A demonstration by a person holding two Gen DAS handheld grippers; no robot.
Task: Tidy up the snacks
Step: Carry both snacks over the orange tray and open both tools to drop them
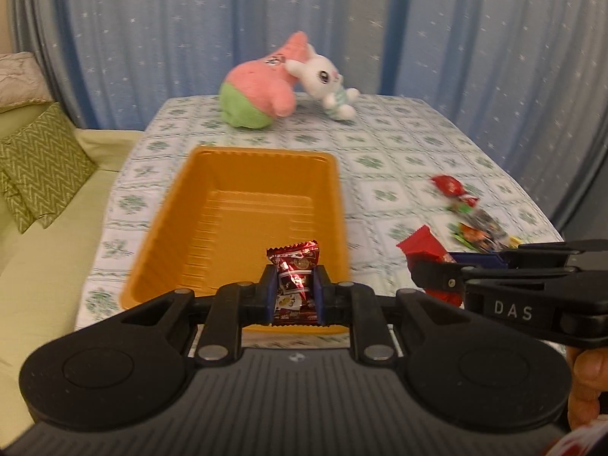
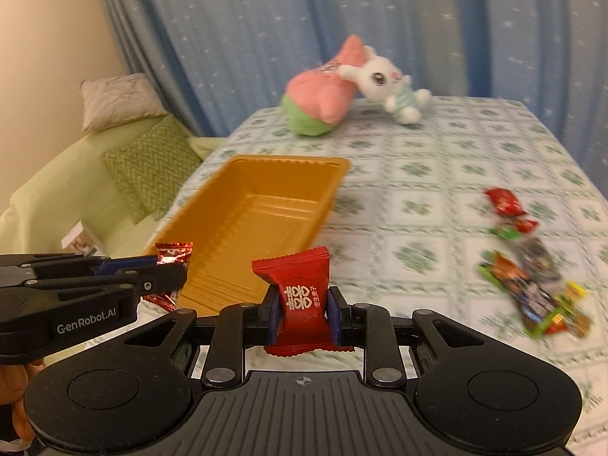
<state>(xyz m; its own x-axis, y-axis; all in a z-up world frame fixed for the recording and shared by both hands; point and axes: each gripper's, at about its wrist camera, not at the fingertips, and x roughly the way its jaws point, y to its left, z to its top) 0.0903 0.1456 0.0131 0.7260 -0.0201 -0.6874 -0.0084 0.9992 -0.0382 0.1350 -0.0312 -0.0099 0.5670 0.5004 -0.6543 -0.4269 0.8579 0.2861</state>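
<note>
Nearest, the left gripper (image 1: 295, 296) has its blue pads drawn in tight on a shiny dark-red foil candy (image 1: 294, 277), which stands upright between them with its crimped top edge free above the pads. In the left wrist view this candy is over the near end of the orange tray (image 1: 171, 228), inside the near rim. The right gripper (image 2: 304, 311) is likewise clamped, its pads pressing the waist of a matte red candy with white characters (image 2: 302, 296); the wrapper bulges above and below the grip. In its own view this second candy is just short of the tray's near right corner, over the tablecloth (image 2: 418, 197) (not yet over the tray, as far as I can judge).

Step in hand, in my judgement: carriage of two candies to the tray, both near delivery. The tray itself appears empty. The next move calls for the left pads to part over the tray floor, and for the right hand to travel leftward over the rim before letting go; the two grippers lie close, so they need clearance.

Farther right on the cloth, a loose cluster of remaining snacks (image 2: 532, 277) awaits collection, blurred. At the far end, a pink and green plush (image 1: 262, 91) leans against a white rabbit plush (image 1: 328, 83).
</note>
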